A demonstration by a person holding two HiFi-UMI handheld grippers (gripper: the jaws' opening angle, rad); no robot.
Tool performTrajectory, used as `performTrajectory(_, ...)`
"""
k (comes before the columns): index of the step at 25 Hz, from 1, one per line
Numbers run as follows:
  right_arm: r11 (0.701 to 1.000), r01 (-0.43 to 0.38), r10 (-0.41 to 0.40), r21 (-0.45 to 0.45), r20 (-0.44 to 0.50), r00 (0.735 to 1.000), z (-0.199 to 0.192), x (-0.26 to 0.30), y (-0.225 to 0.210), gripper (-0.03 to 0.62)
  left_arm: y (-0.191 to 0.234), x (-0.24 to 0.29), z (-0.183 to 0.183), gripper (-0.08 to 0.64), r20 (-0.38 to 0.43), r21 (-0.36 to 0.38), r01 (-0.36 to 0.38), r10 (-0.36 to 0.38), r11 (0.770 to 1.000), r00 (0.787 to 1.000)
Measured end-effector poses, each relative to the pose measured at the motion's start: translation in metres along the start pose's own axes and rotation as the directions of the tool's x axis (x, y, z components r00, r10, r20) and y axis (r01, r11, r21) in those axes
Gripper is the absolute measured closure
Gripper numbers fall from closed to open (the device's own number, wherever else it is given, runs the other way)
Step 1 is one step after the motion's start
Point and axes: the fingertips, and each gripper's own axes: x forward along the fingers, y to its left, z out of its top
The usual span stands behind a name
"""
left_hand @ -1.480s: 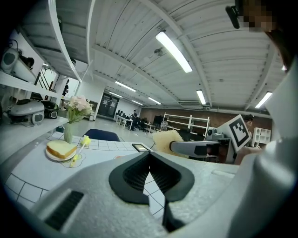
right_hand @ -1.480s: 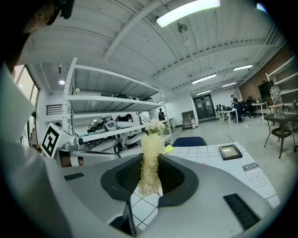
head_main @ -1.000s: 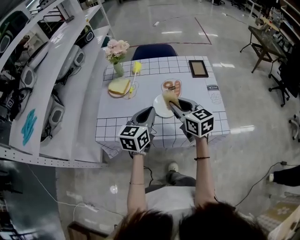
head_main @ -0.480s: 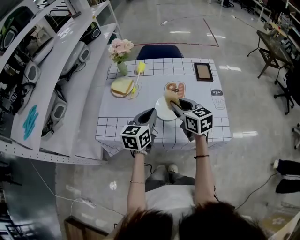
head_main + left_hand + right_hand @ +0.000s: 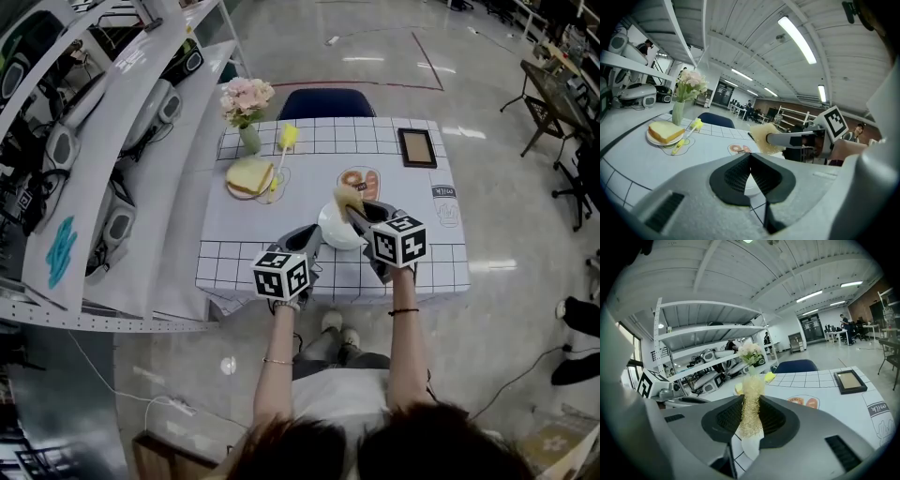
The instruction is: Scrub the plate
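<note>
white shelving (image 5: pixel 103 141) with grey machines runs down the left. on the gridded white table (image 5: pixel 309 192), a vase of pink flowers (image 5: pixel 247 108) stands in the corner at 11 o'clock. below it a slice of bread (image 5: pixel 248 175) lies on a small dish. a yellow brush (image 5: pixel 284 148) lies just at the bread's 2 o'clock.

the left gripper (image 5: pixel 309 234) comes in from 7 o'clock. its jaws are clenched on the white plate (image 5: pixel 337 234), gripping the rim at about 8 o'clock; a white wedge of the plate shows between the dark pads in the left gripper view. the plate lies flat near the table's 6 o'clock edge, a little right of centre.

the right gripper (image 5: pixel 352 210) reaches in from 5 o'clock and is clamped on a tan fibrous scrubber (image 5: pixel 344 196). the scrubber stands upright between its pads in the right gripper view and sits over the plate's rim at about 12 o'clock.

just past the scrubber, at the plate's 1 o'clock, is a flat printed picture of food (image 5: pixel 360 178). farther on at 1 o'clock a dark picture frame (image 5: pixel 416 146) lies flat. a blue chair (image 5: pixel 326 101) stands at the table's 12 o'clock side.
</note>
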Motion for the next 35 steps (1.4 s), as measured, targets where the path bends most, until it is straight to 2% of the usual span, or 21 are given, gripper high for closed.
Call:
performTrajectory(6, 1.000, 0.011, -0.010, 0.009, -0.076, 0.997, -0.006, 0.020, -0.011, 0.508, 0.017, 0.018, -0.011, 0.549, -0.068, -0.015, 0.026, -0.027, 1.000, 0.997)
performTrajectory(13, 1.000, 0.015, -0.012, 0.019, -0.143, 0.990, -0.021, 0.040, -0.013, 0.508, 0.035, 0.033, -0.019, 0.549, -0.096, -0.048, 0.045, -0.049, 0.998, 0.994)
performTrajectory(23, 0.998, 0.052, -0.045, 0.032, -0.186, 0.982, -0.032, 0.056, -0.014, 0.508, 0.047, 0.039, -0.032, 0.549, -0.130, -0.097, 0.087, -0.099, 0.992, 0.987)
performTrajectory(28, 0.999, 0.042, -0.034, 0.032, -0.222, 0.974, -0.038, 0.063, -0.015, 0.508, 0.051, 0.040, -0.033, 0.549, -0.108, -0.190, 0.090, -0.112, 0.978, 0.988)
performTrajectory(35, 1.000, 0.007, 0.002, 0.029, -0.285, 0.959, -0.047, 0.073, -0.020, 0.508, 0.055, 0.043, -0.045, 0.549, -0.122, -0.242, 0.060, -0.092, 0.968, 0.988)
